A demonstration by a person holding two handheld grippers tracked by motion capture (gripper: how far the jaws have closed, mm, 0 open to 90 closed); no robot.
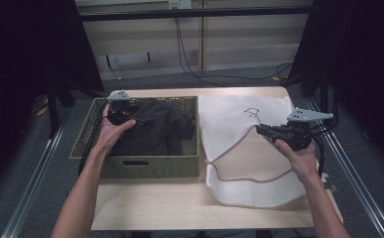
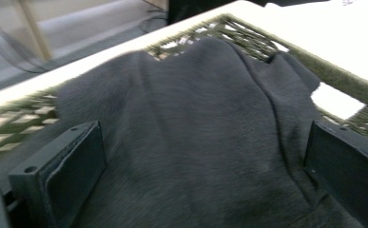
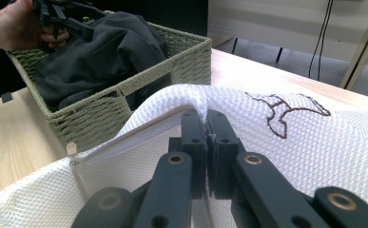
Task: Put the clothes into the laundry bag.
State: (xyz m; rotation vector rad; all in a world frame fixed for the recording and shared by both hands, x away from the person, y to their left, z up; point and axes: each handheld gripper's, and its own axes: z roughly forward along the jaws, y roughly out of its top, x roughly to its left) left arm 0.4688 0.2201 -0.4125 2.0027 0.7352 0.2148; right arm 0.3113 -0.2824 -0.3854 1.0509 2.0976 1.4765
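Light wood worktop [image 1: 179, 198], grey floor [image 1: 26, 163]; left hand-held gripper [image 1: 130, 118] wide apart over dark cloth [image 1: 155, 126], right hand-held gripper [image 1: 260, 129] pinching white mesh bag [image 1: 229, 124].

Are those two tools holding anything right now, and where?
The right tool pinches the white mesh bag at its top edge. The left tool, open over the dark garment, holds nothing.

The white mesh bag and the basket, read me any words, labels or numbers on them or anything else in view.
No readable text anywhere.
White mesh bag: a brown stitched outline mark, a figure, not letters.
Woven basket and dark garment: no label or tag visible.
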